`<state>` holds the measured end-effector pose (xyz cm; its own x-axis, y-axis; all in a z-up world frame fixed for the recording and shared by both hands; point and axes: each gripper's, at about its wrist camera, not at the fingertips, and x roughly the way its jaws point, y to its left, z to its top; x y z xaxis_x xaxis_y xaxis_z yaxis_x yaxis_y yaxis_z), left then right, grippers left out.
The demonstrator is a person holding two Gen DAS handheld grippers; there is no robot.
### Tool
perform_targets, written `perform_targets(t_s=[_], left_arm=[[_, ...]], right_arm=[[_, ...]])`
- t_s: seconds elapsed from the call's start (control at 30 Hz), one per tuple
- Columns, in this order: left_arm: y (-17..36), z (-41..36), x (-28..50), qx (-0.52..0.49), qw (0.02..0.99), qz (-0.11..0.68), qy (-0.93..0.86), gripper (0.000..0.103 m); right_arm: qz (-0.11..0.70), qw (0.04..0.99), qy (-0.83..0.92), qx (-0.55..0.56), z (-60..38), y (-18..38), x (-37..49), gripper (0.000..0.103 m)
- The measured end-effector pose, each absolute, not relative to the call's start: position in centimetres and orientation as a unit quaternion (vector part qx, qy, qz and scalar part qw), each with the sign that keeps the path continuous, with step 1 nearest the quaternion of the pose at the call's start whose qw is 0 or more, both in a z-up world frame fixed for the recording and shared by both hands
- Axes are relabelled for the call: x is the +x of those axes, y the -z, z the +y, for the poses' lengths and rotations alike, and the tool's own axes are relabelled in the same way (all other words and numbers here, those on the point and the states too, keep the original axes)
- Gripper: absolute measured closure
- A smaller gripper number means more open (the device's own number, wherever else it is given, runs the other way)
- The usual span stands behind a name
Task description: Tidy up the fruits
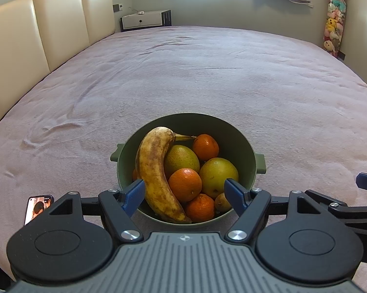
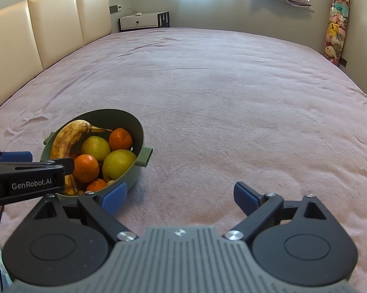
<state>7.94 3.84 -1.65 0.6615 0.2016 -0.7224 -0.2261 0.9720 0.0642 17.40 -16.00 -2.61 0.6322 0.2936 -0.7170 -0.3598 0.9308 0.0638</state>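
Green bowl [image 1: 247, 146] sits on the pink bed [image 1: 208, 78], piled with fruit. The banana [image 1: 156, 171] lies lengthwise from near rim to far side, stem tip pointing away and right, curving over a pear [image 1: 182, 158] and the oranges [image 1: 185, 184]. Left hand-held gripper [image 1: 184, 196] hovers level at the bowl's near rim, jaws spread wide, holding nothing. Right hand-held gripper [image 2: 181, 199] sits level beside the bowl, jaws also wide apart, over bare blanket.

The left gripper [image 1: 184, 196] is held low in front of the bowl [image 1: 247, 144], with its jaws wide apart. The right gripper [image 2: 181, 196] is right of the bowl, also spread wide, holding nothing.
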Motion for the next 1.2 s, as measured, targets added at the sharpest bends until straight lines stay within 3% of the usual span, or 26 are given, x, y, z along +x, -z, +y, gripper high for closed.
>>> perform_targets(t_s=[1.2], left_arm=[[1.59, 3.53, 7.87, -0.016, 0.912, 0.392, -0.116, 0.017]], right_arm=[[0.391, 0.901, -0.181, -0.044, -15.97, 2.78, 17.31, 0.011]])
